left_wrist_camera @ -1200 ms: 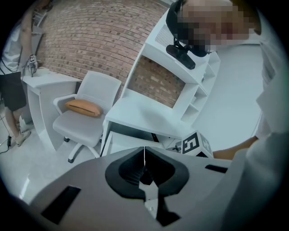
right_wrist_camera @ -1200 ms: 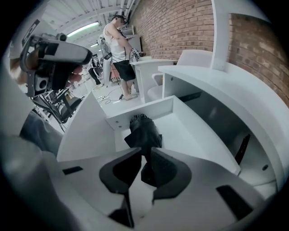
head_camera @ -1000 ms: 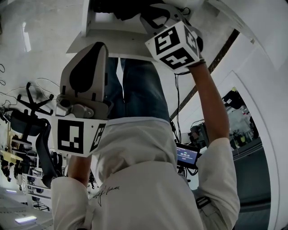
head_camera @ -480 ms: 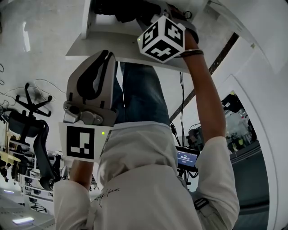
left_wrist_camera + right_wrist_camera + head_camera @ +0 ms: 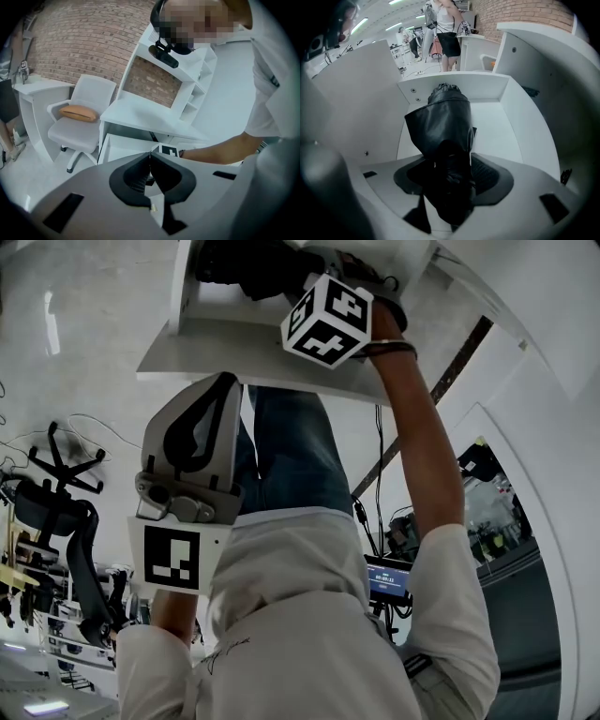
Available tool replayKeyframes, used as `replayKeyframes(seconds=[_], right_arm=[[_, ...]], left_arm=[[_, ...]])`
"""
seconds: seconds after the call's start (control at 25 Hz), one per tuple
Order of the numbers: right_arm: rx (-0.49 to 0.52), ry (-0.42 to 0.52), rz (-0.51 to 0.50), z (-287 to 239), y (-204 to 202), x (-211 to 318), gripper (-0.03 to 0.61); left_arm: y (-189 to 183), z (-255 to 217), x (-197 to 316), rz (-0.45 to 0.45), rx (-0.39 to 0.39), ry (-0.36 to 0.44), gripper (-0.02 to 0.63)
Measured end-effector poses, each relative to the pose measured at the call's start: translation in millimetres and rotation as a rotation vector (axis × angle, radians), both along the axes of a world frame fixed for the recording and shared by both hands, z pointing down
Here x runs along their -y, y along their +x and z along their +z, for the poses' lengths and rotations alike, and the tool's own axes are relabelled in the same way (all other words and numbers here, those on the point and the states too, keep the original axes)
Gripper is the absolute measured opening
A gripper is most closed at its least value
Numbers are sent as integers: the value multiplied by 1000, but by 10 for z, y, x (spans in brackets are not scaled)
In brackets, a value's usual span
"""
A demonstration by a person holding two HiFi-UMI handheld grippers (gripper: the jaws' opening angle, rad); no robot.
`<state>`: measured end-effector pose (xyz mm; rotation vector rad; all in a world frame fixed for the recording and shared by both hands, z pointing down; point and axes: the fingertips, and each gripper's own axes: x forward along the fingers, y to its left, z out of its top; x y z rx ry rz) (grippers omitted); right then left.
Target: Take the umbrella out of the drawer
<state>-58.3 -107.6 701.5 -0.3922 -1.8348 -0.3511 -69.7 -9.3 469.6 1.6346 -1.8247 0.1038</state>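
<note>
Shirt (image 5: 309,615): white, short-sleeved, small dark script.
Trousers (image 5: 291,442): blue jeans.
Wristband (image 5: 386,348): dark, on right wrist.
Marker cubes (image 5: 326,320): white, black squares.

Between the grey jaws of my right claw (image 5: 449,165), which have just been opening, lies a glossy black folded fabric umbrella (image 5: 443,126). Around it, the box-shaped drawer (image 5: 508,133) is plain white. My claw's cube (image 5: 326,320) carries black-and-white square markers.

The right gripper (image 5: 451,176) has just been opening its jaws with the umbrella (image 5: 443,126) between them. The umbrella's near end is too dark to tell handle from cover. In the head view the marker cube (image 5: 328,320) hides those jaws, and the top edge cuts off the drawer (image 5: 225,343).
</note>
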Motion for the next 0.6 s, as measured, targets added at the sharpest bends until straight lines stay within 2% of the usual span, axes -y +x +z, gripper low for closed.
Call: replayKeyframes(seconds=[0.48,0.6], right_arm=[[-112,-11,-54,152,1,-4,252],[-121,23,-79,205,4,-1,252]], left_arm=[[-59,6,-52,-24,-27,-6,17],[-75,-9,-37,-28,-26,-1,17]])
